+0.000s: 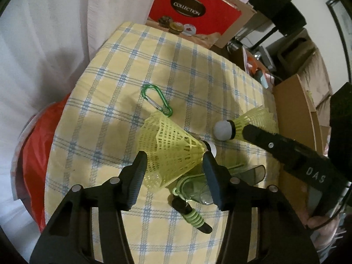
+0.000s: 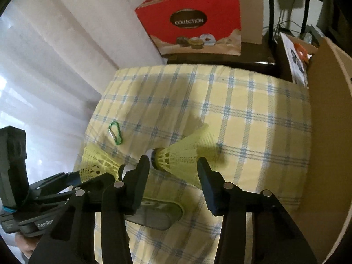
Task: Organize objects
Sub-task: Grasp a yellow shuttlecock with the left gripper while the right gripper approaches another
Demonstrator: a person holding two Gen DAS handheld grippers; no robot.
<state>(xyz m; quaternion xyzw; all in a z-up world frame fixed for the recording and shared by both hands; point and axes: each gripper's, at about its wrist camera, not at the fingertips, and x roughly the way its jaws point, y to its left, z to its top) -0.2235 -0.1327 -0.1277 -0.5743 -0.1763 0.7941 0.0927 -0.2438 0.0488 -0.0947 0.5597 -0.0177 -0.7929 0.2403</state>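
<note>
Left gripper [image 1: 173, 154] jaws straddling left shuttlecock [image 1: 169, 151], prob. pinching its skirt; just below carabiner [image 1: 156, 100] on checked cloth [image 1: 123, 70]. Right gripper [image 2: 173, 165] jaws likewise round right shuttlecock [image 2: 182, 156], right of carabiner.

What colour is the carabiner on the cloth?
Green, with a silver gate; the carabiner shows best in the left wrist view.

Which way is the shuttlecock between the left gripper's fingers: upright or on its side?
On its side: the shuttlecock lies with skirt pointing left and cork right on the checked cloth.
</note>
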